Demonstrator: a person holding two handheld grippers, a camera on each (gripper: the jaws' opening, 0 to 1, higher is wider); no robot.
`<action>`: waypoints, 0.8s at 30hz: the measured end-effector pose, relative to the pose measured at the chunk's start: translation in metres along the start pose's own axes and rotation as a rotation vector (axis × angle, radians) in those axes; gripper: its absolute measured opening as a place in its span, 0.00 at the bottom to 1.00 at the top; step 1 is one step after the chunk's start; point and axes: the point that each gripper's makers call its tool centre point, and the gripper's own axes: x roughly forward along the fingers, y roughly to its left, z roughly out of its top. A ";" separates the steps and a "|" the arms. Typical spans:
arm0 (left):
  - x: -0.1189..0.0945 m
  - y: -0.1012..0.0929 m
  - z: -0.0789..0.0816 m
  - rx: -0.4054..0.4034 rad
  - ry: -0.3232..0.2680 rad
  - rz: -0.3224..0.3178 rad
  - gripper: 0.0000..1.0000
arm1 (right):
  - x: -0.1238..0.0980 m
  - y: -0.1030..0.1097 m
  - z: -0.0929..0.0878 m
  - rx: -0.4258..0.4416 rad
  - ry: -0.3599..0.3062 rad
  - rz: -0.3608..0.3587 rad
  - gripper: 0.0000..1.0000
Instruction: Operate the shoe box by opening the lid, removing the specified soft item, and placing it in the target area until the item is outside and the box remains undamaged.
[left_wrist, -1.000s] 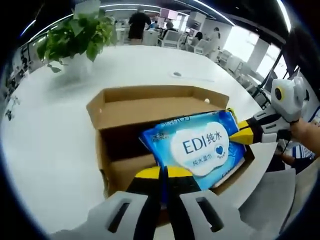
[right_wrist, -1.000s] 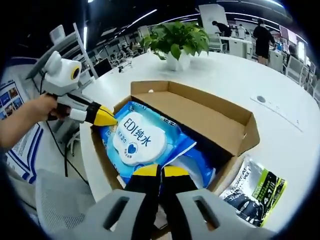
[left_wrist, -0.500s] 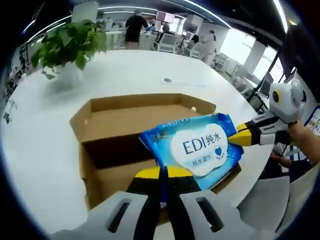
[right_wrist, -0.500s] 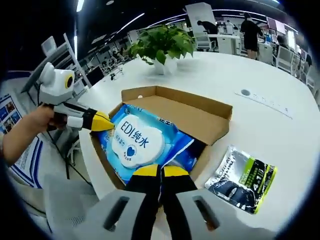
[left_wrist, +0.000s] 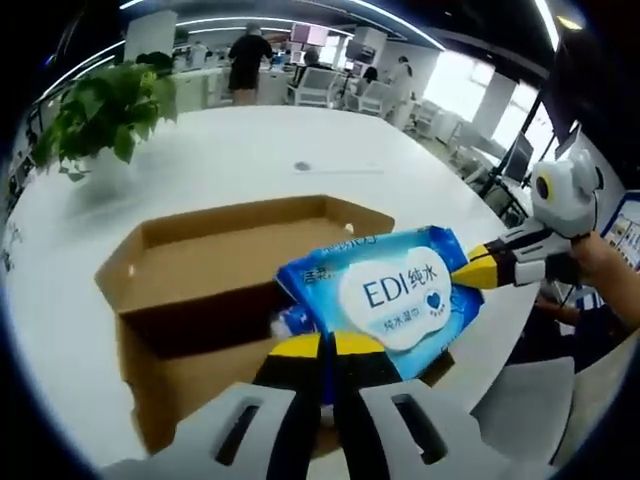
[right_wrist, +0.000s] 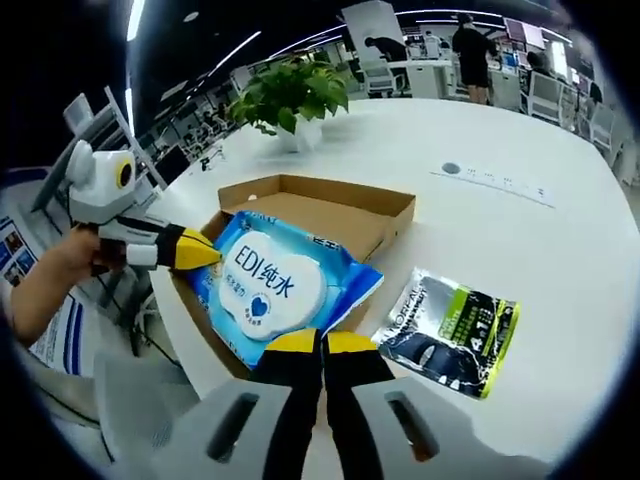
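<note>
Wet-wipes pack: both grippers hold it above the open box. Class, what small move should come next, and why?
Probably carry the wet-wipes pack sideways past the box rim to bare table. Left gripper and right gripper pinch opposite edges, and it hangs above the opening.

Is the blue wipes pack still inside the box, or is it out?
Lifted out, not set down: both grippers are shut on opposite edges of the blue wipes pack, holding it above the open cardboard box.

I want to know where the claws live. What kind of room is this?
Probably a big open office: a long white table, desks and chairs behind, people standing there, and a potted plant.
</note>
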 end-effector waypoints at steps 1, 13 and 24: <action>0.002 -0.004 0.001 0.000 -0.001 -0.006 0.00 | -0.003 -0.004 -0.001 0.007 0.000 -0.005 0.00; 0.021 -0.036 0.013 0.010 -0.011 -0.050 0.00 | -0.027 -0.034 -0.006 0.047 -0.003 -0.044 0.00; 0.037 -0.062 0.022 0.021 -0.012 -0.080 0.00 | -0.045 -0.058 -0.011 0.059 0.002 -0.078 0.00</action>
